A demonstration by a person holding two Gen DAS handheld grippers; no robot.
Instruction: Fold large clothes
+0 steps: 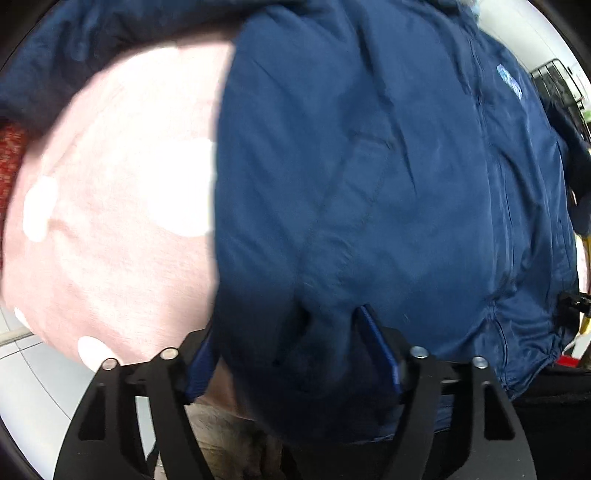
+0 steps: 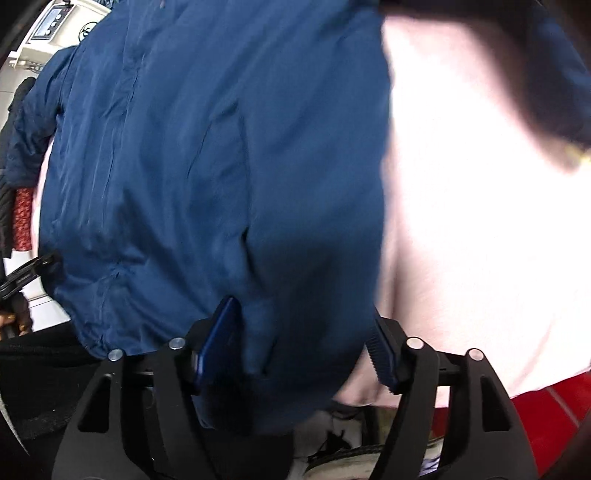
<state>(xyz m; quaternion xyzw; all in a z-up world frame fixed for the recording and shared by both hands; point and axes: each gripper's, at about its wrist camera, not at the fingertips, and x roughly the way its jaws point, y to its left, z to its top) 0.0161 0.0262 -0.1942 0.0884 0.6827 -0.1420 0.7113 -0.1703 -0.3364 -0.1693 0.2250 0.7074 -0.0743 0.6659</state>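
Observation:
A large navy blue jacket (image 1: 369, 166) with a front zip and a small light logo lies spread on a pink sheet with white dots (image 1: 110, 203). My left gripper (image 1: 291, 354) is open, its blue-padded fingers (image 1: 380, 350) standing wide either side of the jacket's bottom hem near its left corner; fabric bunches between them. In the right wrist view the jacket (image 2: 203, 166) fills the frame. My right gripper (image 2: 299, 343) is also open, its fingers (image 2: 218, 339) straddling the hem near the jacket's right corner. The view is blurred.
The pink sheet (image 2: 480, 221) extends right of the jacket. A red surface (image 2: 546, 413) lies at the lower right. A white appliance (image 2: 55, 22) stands at the far left. A black wire rack (image 1: 557, 85) stands at the far right. Pale floor tiles (image 1: 33, 387) show below.

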